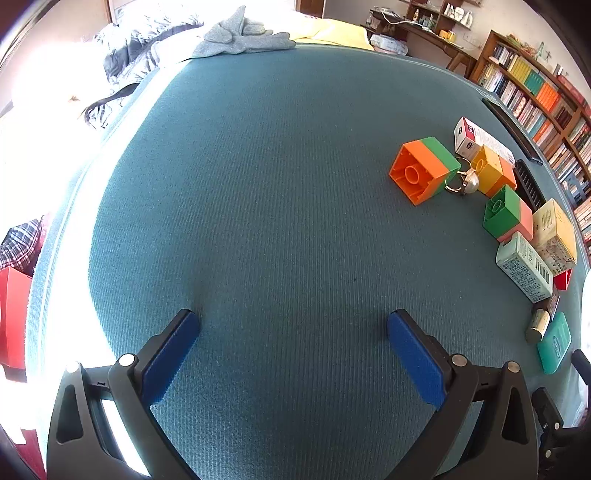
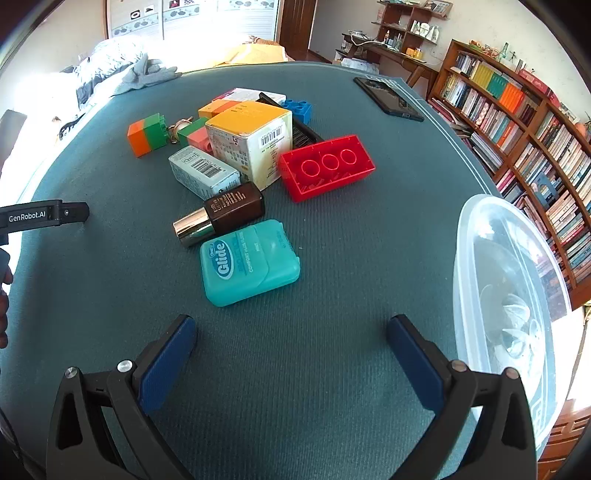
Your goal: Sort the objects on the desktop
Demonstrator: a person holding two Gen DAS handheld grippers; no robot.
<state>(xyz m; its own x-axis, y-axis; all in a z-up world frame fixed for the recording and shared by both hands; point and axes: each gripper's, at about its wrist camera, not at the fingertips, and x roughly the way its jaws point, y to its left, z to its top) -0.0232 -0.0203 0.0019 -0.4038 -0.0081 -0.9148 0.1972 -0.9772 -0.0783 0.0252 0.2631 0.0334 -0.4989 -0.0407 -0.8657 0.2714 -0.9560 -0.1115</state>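
A heap of small objects lies on the teal table cloth (image 2: 332, 295). In the right wrist view I see a teal floss box (image 2: 249, 262), a brown bottle (image 2: 221, 214), a red brick (image 2: 327, 166), a yellow-topped carton (image 2: 251, 140), a pale blue carton (image 2: 203, 171) and an orange-green brick (image 2: 147, 133). My right gripper (image 2: 291, 334) hangs open just in front of the floss box. My left gripper (image 1: 293, 330) is open over bare cloth, with the orange-green brick (image 1: 424, 170) and the heap far to its right. Nothing is between either pair of fingers.
A clear plastic tub (image 2: 506, 295) stands at the table's right edge. A black phone (image 2: 388, 98) lies at the back right. A grey glove (image 1: 240, 35) rests on the far edge. Bookshelves (image 2: 517, 110) line the right wall. The left tool's body (image 2: 40, 216) shows at left.
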